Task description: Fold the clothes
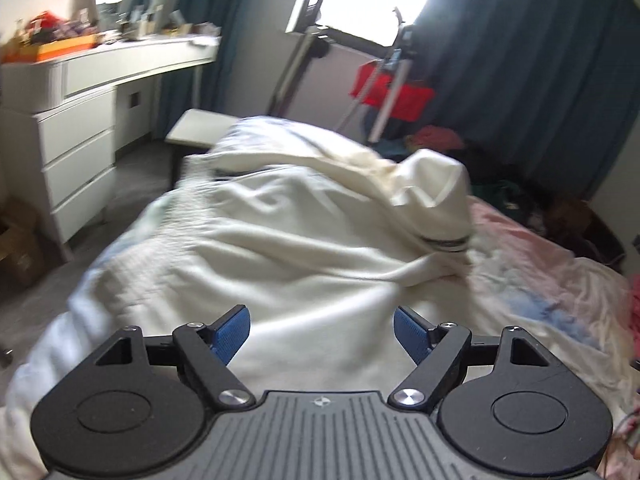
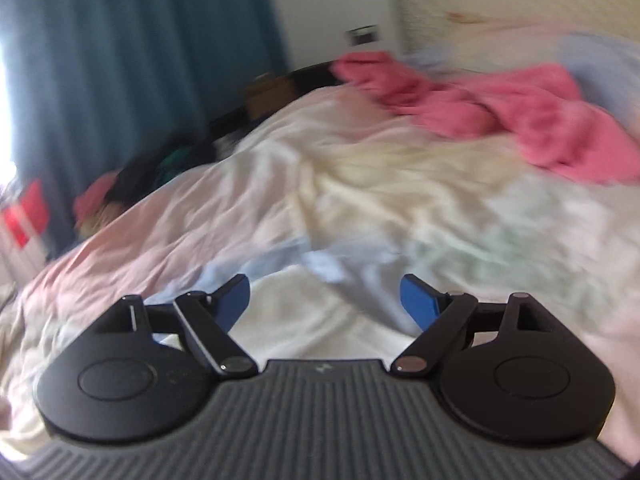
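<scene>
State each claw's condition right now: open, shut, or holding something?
Left claw: open, holding nothing, above the cream garment.
Right claw: open, holding nothing.

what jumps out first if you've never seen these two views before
A rumpled cream garment sprawls over the middle of the bed ahead of the open left gripper. In the right wrist view, a bright pink cloth lies bunched at the far upper right, beyond the open right gripper.

Left tongs (image 1: 322, 328) gape empty above a blurred, seemingly cream garment (image 1: 288, 240).
</scene>
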Demonstrator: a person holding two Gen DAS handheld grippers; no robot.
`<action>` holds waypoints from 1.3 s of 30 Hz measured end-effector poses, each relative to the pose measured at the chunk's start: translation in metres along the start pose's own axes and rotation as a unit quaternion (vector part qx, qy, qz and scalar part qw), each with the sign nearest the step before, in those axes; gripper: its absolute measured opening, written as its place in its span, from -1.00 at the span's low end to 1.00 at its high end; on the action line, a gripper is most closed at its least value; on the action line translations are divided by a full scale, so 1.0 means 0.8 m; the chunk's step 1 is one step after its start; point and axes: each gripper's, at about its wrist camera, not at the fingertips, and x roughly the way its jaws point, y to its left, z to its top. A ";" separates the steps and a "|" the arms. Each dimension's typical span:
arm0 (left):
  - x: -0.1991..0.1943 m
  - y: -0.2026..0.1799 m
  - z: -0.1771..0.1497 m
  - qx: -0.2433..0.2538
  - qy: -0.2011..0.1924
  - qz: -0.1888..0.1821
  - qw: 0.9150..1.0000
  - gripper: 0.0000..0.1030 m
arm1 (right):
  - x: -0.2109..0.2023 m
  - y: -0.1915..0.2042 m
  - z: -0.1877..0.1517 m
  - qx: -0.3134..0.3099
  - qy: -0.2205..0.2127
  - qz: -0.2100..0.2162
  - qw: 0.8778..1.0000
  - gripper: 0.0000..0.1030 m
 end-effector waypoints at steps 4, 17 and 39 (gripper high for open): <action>0.041 -0.088 -0.013 0.049 -0.004 -0.015 0.999 0.57 | 0.041 0.030 0.010 -0.007 0.021 -0.015 1.000 0.62; 0.167 -0.179 -0.083 0.106 -0.028 -0.040 0.993 0.57 | 0.143 0.052 -0.016 -0.070 0.097 -0.012 0.993 0.62; 0.151 -0.158 -0.089 0.153 -0.098 0.033 0.983 0.64 | 0.072 0.080 0.002 -0.129 0.000 -0.007 0.992 0.21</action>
